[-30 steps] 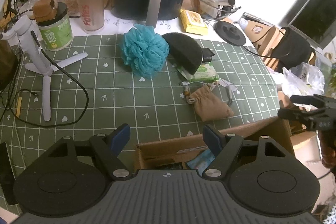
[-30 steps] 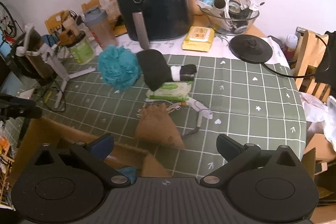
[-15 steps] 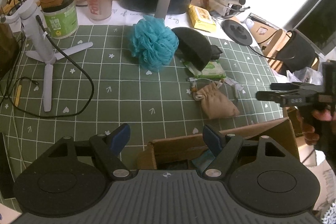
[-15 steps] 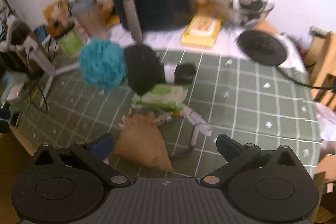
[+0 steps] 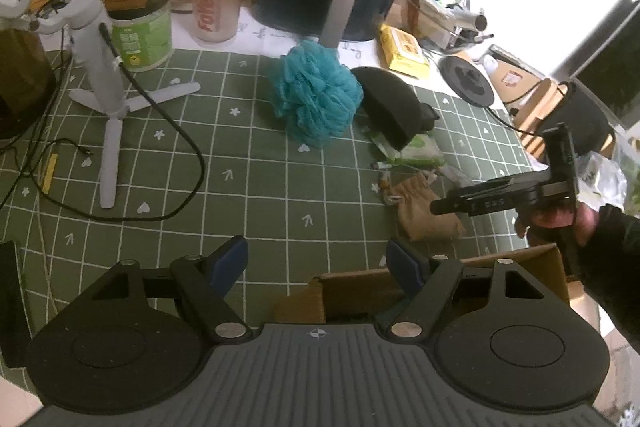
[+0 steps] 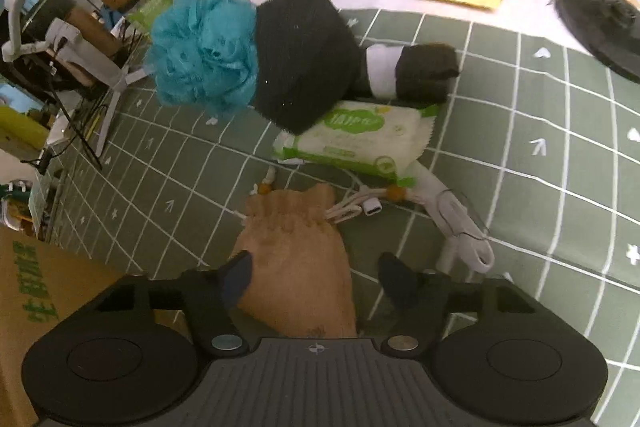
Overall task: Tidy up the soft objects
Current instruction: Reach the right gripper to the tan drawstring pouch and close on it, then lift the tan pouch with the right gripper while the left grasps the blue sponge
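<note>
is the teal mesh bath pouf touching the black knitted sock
Touching: the right wrist view shows the teal mesh bath pouf pressed against the black knitted sock, no gap.

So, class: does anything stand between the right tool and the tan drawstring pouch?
Nothing visible does. The open right tool already straddles the tan drawstring pouch; the white cable lies beside it, outside the fingers.

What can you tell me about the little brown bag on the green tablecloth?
The little brown bag is a tan drawstring pouch that looks like soft cloth. Its neck is gathered into pleats and points toward the wet-wipes pack. It lies flat on the green checked tablecloth, with pale cords and beads beside its neck. A cardboard box stands close by. The right gripper sits over it, open, one finger on each side, not squeezing. A few dark specks mark its bottom end.
</note>
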`<state>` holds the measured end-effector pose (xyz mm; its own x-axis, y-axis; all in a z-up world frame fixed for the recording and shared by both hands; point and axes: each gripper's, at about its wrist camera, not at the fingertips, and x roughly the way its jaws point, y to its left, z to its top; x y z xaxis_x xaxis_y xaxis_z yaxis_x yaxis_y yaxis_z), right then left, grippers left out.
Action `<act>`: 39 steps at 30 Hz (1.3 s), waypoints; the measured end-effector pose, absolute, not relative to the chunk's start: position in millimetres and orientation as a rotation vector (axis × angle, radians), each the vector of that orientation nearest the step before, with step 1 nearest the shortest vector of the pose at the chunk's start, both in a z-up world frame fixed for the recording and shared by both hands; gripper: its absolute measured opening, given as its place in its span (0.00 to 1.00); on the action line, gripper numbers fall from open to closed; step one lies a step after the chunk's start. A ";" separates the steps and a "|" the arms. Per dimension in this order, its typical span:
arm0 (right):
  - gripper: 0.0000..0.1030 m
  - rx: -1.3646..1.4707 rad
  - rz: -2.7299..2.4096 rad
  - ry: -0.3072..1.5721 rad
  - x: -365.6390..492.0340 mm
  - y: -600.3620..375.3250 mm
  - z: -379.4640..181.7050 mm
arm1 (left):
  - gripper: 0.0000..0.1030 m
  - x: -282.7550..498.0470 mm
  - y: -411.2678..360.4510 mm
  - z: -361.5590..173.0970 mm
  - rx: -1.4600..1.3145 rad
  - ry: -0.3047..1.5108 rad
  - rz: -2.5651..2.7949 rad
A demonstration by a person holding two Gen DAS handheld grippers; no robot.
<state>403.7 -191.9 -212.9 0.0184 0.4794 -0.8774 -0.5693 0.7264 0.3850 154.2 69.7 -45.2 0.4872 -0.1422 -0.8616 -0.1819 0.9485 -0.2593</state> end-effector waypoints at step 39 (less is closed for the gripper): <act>0.05 -0.178 0.715 1.051 353.1 -211.3 -122.9 | 0.74 185.8 76.9 -44.3 -0.276 1.018 0.004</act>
